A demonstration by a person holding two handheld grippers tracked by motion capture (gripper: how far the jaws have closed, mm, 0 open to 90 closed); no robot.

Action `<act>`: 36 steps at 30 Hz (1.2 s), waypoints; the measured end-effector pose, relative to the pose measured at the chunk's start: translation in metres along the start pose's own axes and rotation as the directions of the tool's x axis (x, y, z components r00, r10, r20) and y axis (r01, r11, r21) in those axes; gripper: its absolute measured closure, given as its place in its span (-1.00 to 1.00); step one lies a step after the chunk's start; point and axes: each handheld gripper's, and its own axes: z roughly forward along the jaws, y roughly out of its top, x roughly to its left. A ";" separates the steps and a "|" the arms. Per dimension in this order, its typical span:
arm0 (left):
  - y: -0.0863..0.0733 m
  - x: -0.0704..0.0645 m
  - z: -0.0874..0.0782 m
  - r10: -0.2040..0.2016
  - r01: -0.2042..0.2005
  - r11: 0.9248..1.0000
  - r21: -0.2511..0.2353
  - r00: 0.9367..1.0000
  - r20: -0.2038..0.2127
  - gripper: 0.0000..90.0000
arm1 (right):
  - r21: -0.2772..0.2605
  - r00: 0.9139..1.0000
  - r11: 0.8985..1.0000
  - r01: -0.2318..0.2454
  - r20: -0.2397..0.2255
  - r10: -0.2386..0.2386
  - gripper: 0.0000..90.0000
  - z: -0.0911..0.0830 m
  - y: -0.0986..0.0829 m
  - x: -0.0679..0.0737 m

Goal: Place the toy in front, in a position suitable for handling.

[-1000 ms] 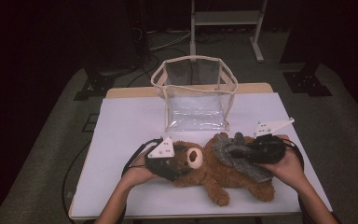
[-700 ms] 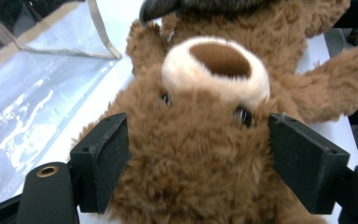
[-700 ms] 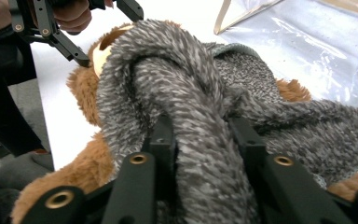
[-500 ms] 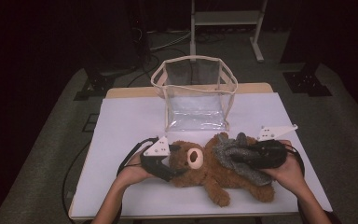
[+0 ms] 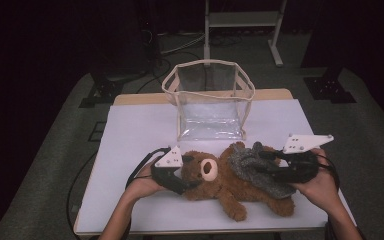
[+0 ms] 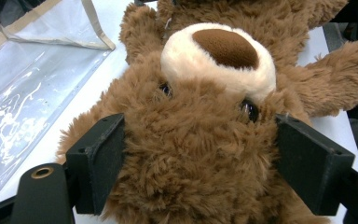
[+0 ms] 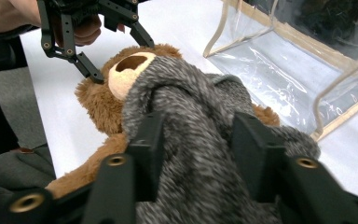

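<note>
A brown teddy bear (image 5: 215, 184) lies on its back on the white table (image 5: 140, 130), wearing a grey knitted garment (image 5: 252, 169). My left gripper (image 5: 190, 183) is open. Its two jaws stand wide on either side of the bear's head (image 6: 223, 56), against the fur. My right gripper (image 5: 266, 163) comes in from the right and is shut on a fold of the grey garment (image 7: 186, 93) over the bear's body. Inside the right gripper's (image 7: 198, 140) jaws the knit bunches up.
A clear plastic bag with beige trim (image 5: 210, 107) stands open at the back of the table, just behind the bear. Cables trail from both grippers. A metal stand (image 5: 240, 20) and dark floor lie beyond the table's far edge.
My right gripper has sunk slightly onto the grey garment. The left gripper has hardly moved at the bear's head, and the bear lies where it was.
</note>
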 end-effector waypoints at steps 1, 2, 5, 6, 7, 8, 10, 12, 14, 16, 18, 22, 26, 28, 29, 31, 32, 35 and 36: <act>0.000 0.000 0.000 -0.002 0.002 1.000 0.000 1.000 0.001 -0.56 | 0.009 1.000 1.000 0.010 0.018 -0.010 0.30 0.005 0.002 0.004; 0.000 0.000 0.000 -0.002 0.002 1.000 0.000 1.000 0.001 -0.56 | 0.009 1.000 1.000 0.010 0.018 -0.010 0.30 0.005 0.002 0.004; 0.000 -0.001 0.001 -0.002 0.002 1.000 0.000 1.000 0.000 -0.56 | 0.041 0.999 0.999 0.016 0.028 -0.017 0.32 0.018 0.001 0.006; 0.000 -0.001 0.001 -0.001 0.001 1.000 0.002 1.000 0.003 -0.56 | 0.059 1.000 0.998 0.009 0.024 -0.011 0.27 0.025 -0.001 0.006; 0.000 -0.002 0.002 -0.002 0.002 1.000 0.005 1.000 0.011 -0.56 | 0.085 1.000 0.996 0.010 -0.004 -0.009 0.12 0.036 -0.005 0.005; 0.000 -0.002 0.002 -0.002 0.002 1.000 0.005 1.000 0.011 -0.56 | 0.085 1.000 0.996 0.010 -0.004 -0.009 0.12 0.036 -0.005 0.005; 0.000 -0.002 0.004 0.002 -0.002 1.000 0.014 1.000 0.014 -0.57 | 0.085 1.000 0.996 0.009 -0.016 -0.008 0.13 0.046 -0.008 0.005; 0.000 -0.003 0.005 0.003 -0.003 1.000 0.021 1.000 0.012 -0.58 | 0.049 1.000 0.999 -0.008 0.017 0.008 0.17 0.055 -0.010 0.007; 0.000 -0.003 0.005 0.000 -0.001 1.000 0.022 1.000 0.009 -0.58 | 0.042 1.000 0.999 -0.008 0.024 0.007 0.21 0.056 -0.011 0.007; 0.000 -0.003 0.004 0.007 -0.007 1.000 0.021 1.000 0.006 -0.58 | 0.043 0.999 0.999 -0.006 0.032 0.005 0.40 0.058 -0.013 0.005; 0.001 -0.002 0.001 0.016 -0.015 1.000 0.022 1.000 -0.002 -0.55 | 0.036 0.999 0.999 -0.021 0.031 0.020 0.55 0.053 -0.014 0.000; 0.001 0.002 -0.008 0.011 -0.011 1.000 0.015 1.000 0.001 -0.39 | 0.030 0.997 0.997 -0.070 0.031 0.069 0.64 0.041 -0.021 -0.011; -0.003 0.003 -0.009 0.001 -0.001 1.000 0.018 1.000 0.017 -0.27 | 0.048 0.988 0.989 -0.137 0.074 0.133 0.67 0.024 -0.035 -0.028; -0.004 0.002 -0.006 0.002 -0.002 1.000 0.020 1.000 0.028 -0.25 | 0.041 0.987 0.987 -0.153 0.062 0.150 0.67 0.022 -0.038 -0.029; -0.005 0.002 -0.004 0.002 -0.003 1.000 0.024 0.999 0.036 -0.24 | 0.033 0.986 0.986 -0.165 0.037 0.164 0.67 0.020 -0.040 -0.026; -0.006 0.002 -0.004 0.003 -0.004 1.000 0.028 0.999 0.039 -0.24 | 0.030 0.987 0.986 -0.162 0.028 0.161 0.68 0.019 -0.039 -0.023; -0.006 0.002 -0.004 -0.001 0.000 1.000 0.024 0.999 0.042 -0.24 | 0.022 0.989 0.989 -0.148 0.011 0.148 0.67 0.019 -0.036 -0.016; -0.007 0.002 -0.004 -0.005 0.004 1.000 0.021 0.999 0.038 -0.24 | 0.013 0.994 0.994 -0.104 -0.031 0.104 0.67 0.019 -0.030 0.002; -0.006 0.001 -0.004 -0.003 0.002 1.000 0.022 0.999 0.038 -0.26 | 0.026 0.997 0.996 -0.080 -0.021 0.080 0.67 0.019 -0.030 0.009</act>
